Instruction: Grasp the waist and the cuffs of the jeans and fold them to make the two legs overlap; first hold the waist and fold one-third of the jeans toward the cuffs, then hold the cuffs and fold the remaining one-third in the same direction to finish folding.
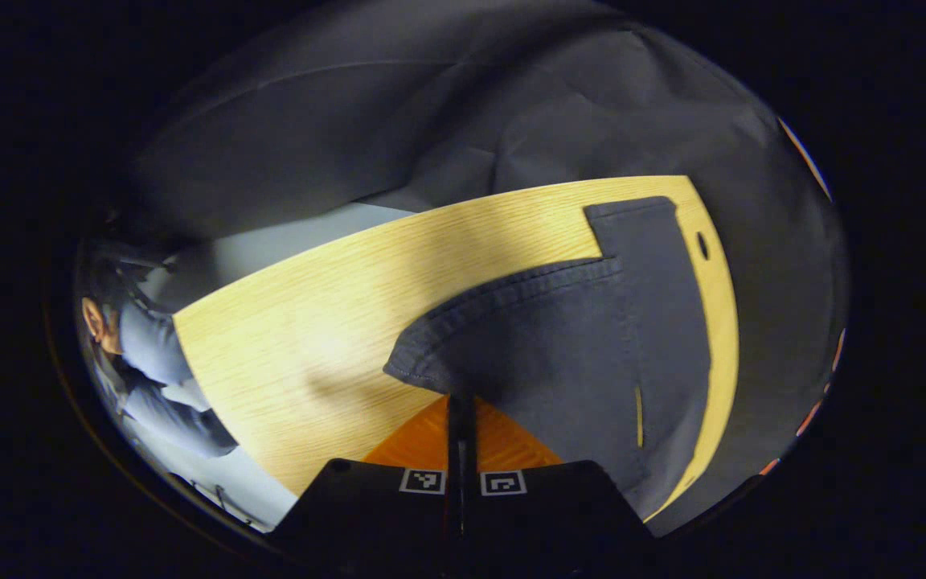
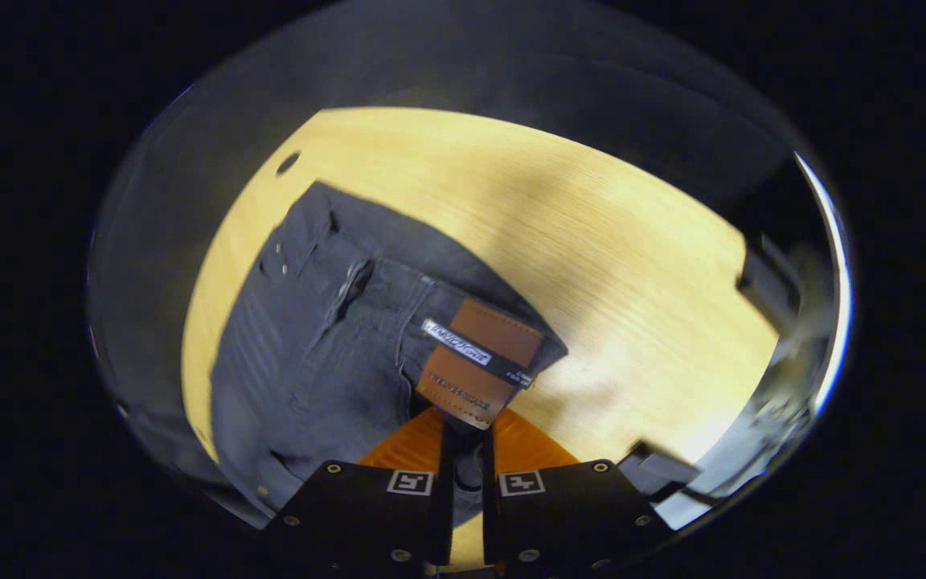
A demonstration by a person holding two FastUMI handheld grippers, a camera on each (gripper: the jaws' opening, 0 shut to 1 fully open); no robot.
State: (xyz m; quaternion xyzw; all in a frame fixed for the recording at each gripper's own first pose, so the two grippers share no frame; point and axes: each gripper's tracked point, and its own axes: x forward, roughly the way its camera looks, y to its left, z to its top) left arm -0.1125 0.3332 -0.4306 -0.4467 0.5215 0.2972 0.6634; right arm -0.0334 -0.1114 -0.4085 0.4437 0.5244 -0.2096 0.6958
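Dark grey jeans (image 1: 575,346) lie on a light wooden table (image 1: 310,322). In the left gripper view, my left gripper (image 1: 460,402) is shut on the stitched cuff hem (image 1: 503,291), and the cloth lifts slightly at the fingers. In the right gripper view the jeans (image 2: 310,354) show their waist end with pockets and a brown leather patch (image 2: 475,362). My right gripper (image 2: 463,436) is shut on the waistband just below that patch, with cloth pinched between its fingers.
A person in grey sleeves (image 1: 141,346) stands at the table's left side. A small dark hole (image 1: 702,245) sits near the table edge beside the jeans, the same hole (image 2: 288,163) showing in the right gripper view. Grey frame parts (image 2: 768,281) stand beyond the table edge.
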